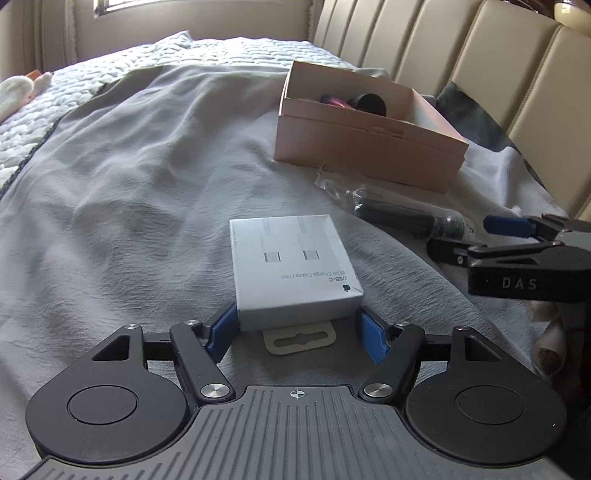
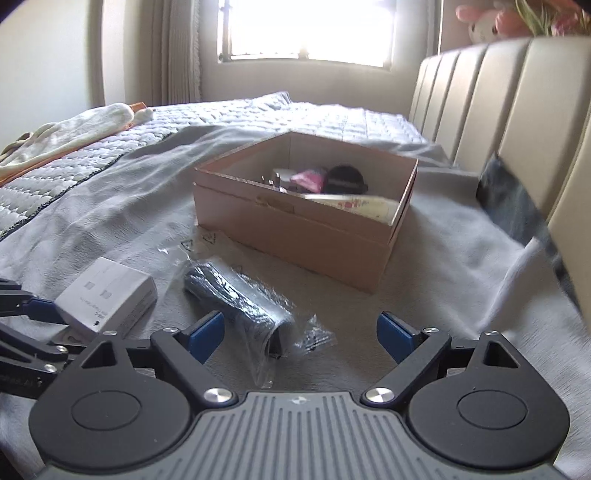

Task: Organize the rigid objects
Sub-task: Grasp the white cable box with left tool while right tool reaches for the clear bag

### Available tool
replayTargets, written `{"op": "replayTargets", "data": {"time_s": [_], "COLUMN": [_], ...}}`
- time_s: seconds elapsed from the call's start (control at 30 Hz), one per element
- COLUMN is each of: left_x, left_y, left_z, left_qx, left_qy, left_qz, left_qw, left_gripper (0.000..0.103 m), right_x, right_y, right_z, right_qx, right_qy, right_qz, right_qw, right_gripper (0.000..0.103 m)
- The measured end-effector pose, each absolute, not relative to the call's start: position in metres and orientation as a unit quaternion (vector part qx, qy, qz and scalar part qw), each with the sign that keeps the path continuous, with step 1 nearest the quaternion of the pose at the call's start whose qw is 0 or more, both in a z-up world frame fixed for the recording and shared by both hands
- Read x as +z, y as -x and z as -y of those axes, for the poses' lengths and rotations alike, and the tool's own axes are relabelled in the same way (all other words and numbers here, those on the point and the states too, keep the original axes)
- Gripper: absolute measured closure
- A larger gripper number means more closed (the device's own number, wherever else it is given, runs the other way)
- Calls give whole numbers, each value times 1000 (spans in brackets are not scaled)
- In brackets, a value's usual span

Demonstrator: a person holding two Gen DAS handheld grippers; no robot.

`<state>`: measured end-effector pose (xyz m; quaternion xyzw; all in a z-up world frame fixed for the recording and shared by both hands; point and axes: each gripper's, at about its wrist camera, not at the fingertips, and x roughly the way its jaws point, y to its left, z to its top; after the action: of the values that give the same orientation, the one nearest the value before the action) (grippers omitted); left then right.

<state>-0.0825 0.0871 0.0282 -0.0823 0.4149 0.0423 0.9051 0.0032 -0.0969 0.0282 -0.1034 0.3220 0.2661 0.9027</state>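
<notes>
A white USB-C cable box (image 1: pixel 293 264) lies on the grey bedspread; it also shows in the right wrist view (image 2: pixel 107 297). My left gripper (image 1: pixel 297 326) has its blue pads at the box's near corners, against or very near its sides. A black cylinder in clear plastic wrap (image 2: pixel 243 306) lies just ahead of my right gripper (image 2: pixel 301 332), which is open and empty; the cylinder also shows in the left wrist view (image 1: pixel 402 214). An open pink cardboard box (image 2: pixel 306 236) beyond holds a pink item (image 2: pixel 306 179) and a black round item (image 2: pixel 345 179).
A padded beige headboard (image 2: pixel 517 110) runs along the right. A dark cushion (image 2: pixel 513 199) leans against it. A quilted cover (image 1: pixel 74 96) and a white plush toy (image 2: pixel 74 129) lie at the far left. A window (image 2: pixel 306 29) is beyond the bed.
</notes>
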Motion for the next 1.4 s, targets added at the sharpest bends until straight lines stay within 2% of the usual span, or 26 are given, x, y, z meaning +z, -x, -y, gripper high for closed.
{"op": "replayTargets", "data": {"time_s": [0.2,0.33,0.5,0.87,1.0,1.13,1.27,1.3,1.4], "left_x": [29,45,61,30,30,28,29,29,27], "left_y": [82,88,78,42,43,47,54,55,57], "left_z": [-88,-97,-92,-77,-81,-82,-87,-89,-93], "left_qx": [38,28,50,89,88,79,69,65,57], "left_qy": [85,124,92,58,68,65,77,79,81], "left_qz": [-414,-395,-383,-409,-397,-386,-381,-382,-385], "left_qw": [906,910,918,906,911,917,919,919,918], "left_gripper": [28,30,30,22,23,24,27,27,28], "right_x": [7,3,3,2,2,4,9,11,20], "right_y": [3,1,1,1,0,-7,-9,-9,-7], "right_z": [109,113,116,117,118,121,118,115,117], "right_qx": [265,268,273,275,278,294,305,308,295], "right_qy": [73,58,45,37,35,21,35,50,58], "right_qz": [-325,-326,-322,-320,-321,-347,-369,-374,-357], "right_qw": [905,905,906,906,905,890,877,873,884], "right_gripper": [12,10,10,10,8,1,0,1,15]}}
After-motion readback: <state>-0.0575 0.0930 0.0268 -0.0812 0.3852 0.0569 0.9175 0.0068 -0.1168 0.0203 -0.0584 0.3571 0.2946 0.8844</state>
